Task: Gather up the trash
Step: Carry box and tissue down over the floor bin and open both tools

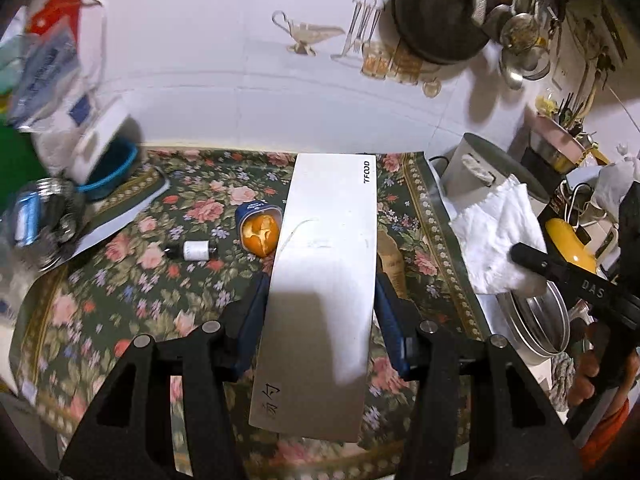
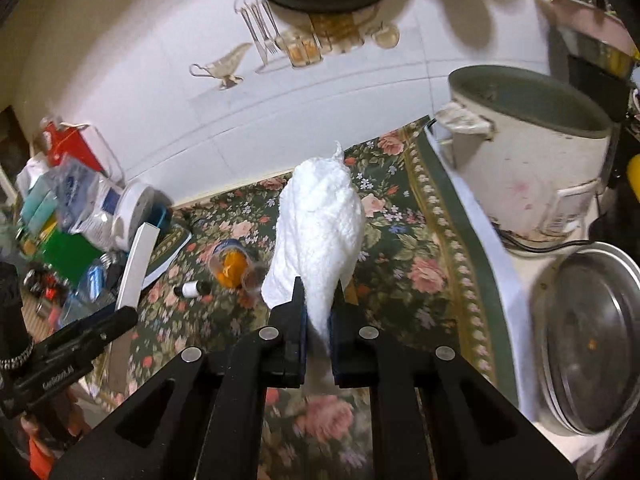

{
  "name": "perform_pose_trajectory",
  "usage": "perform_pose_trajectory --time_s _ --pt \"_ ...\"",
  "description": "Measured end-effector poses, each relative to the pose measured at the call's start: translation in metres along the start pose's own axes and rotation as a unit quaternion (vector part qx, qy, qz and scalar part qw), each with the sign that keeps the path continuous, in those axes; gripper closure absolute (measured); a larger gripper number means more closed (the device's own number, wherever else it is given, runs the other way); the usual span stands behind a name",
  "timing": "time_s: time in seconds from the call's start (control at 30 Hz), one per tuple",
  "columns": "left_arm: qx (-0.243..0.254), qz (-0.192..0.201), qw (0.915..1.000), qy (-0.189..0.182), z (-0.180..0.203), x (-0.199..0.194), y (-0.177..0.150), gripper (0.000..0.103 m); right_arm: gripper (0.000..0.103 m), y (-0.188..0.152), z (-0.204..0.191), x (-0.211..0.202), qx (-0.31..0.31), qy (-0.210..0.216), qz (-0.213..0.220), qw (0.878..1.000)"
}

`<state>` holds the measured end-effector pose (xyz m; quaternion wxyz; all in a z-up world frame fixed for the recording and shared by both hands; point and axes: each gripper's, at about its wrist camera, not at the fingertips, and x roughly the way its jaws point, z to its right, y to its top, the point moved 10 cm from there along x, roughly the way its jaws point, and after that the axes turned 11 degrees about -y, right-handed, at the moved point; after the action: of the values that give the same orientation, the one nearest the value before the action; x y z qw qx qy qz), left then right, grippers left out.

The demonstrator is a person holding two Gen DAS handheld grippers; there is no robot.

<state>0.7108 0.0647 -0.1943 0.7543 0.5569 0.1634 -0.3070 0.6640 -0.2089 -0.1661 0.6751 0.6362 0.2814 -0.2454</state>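
my right gripper (image 2: 318,312) has its fingers clamped on the crumpled white tissue (image 2: 320,220), lifted above the floral bench (image 2: 400,272), while my left gripper (image 1: 320,304) pinches the white tray (image 1: 324,264) (best kept level beneath the tissue to catch it).

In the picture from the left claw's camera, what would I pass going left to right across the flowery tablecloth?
Small dark bottle with a white label → orange peel in a blue cup → the white cleaver blade held in the left claw → white paper towel held by the right claw.
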Motion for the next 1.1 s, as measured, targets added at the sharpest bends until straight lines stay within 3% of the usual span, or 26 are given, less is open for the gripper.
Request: perform_pose_trajectory --time_s 0.23,0.53,1.1 --pt "-0.002 0.029 0.9992 0.027 0.021 -0.056 -0.018 0.051 0.095 -0.015 -0.004 -0.050 -0.023 0.016 0.018 0.999" --pt "0.006 0.030 0.9993 0.019 0.014 -0.106 -0.054 0.051 0.095 -0.049 -0.032 -0.103 -0.024 0.038 0.040 0.998" --pt "0.056 -0.037 0.9975 -0.023 -0.033 -0.231 -0.196 0.051 0.095 -0.200 -0.127 -0.176 0.036 -0.005 0.030 0.999"
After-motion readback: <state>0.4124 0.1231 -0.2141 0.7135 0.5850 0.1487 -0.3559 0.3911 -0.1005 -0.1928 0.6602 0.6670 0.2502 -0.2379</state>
